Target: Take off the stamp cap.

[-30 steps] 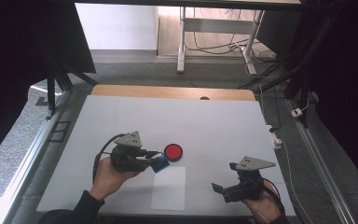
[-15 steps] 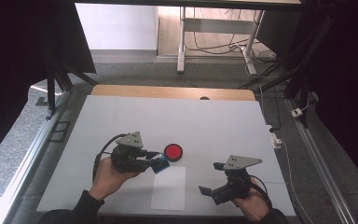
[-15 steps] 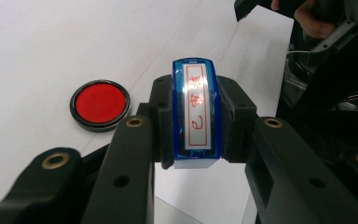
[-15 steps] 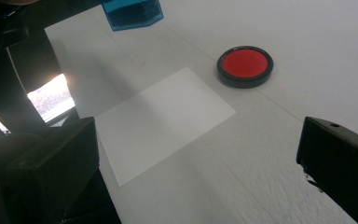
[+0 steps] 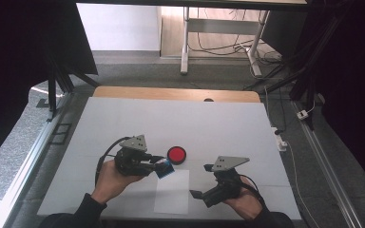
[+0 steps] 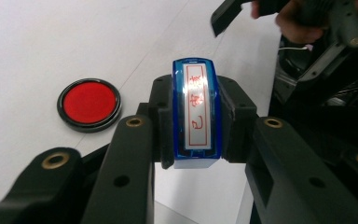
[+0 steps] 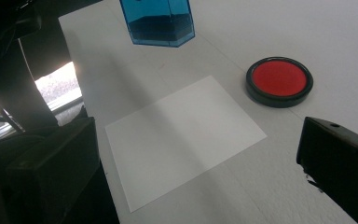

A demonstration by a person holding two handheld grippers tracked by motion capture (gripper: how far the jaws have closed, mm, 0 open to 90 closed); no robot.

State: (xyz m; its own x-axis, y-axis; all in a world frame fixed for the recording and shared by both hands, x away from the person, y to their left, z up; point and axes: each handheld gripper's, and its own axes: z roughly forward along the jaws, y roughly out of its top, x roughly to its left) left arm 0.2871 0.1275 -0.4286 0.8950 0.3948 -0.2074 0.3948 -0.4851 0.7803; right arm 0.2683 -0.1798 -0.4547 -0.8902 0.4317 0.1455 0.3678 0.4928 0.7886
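From above, the left gripper (image 5: 159,167) pinches a blue stamp (image 5: 165,168) just over the white paper's (image 5: 172,192) top edge, beside the red ink pad (image 5: 176,154). The left gripper view shows red characters, perhaps too blurred to read. In its own view the right gripper (image 7: 193,154) stands spread over the paper.

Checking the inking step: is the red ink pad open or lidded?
Open. The ink pad shows its bare red surface inside a black rim on the table, beside the blue stamp clamped in the left gripper.

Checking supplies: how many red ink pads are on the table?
1: the red ink pad lies mid-table, beyond the paper sheet, right of the blue stamp.
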